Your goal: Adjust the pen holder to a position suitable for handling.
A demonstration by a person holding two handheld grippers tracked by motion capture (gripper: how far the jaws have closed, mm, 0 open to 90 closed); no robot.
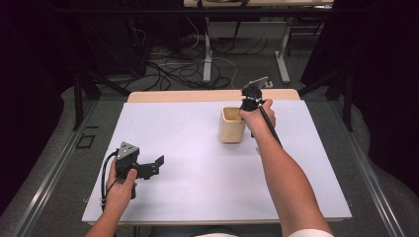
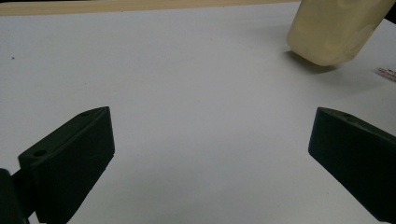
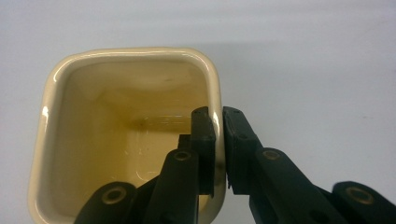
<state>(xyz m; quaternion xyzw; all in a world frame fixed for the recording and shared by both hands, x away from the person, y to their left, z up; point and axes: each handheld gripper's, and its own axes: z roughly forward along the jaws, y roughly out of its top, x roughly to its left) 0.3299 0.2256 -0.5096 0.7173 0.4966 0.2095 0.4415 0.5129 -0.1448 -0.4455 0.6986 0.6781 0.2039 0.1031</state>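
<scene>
A cream, square-mouthed cup point(image 1: 231, 126) stands upright on the white table point(image 1: 197, 163), right of centre toward the far edge. My right gripper point(image 3: 218, 122) is shut on the cup's point(image 3: 121, 126) side wall, one jaw inside the rim and one outside. From above, the right gripper point(image 1: 245, 105) reaches down over the cup's right rim, with the hand around it. At the near left, my left gripper point(image 1: 157, 163) rests on the table in the other hand, jaws wide apart and pointing right. Between its open jaws point(image 2: 210, 140) lies bare table, with the cup point(image 2: 334, 30) farther off at the upper right.
A wooden strip point(image 1: 212, 95) runs along the table's far edge. Beyond it are table legs and tangled cables on the floor point(image 1: 197, 64). A small pink-white object point(image 2: 386, 73) lies on the table near the cup in the left gripper view.
</scene>
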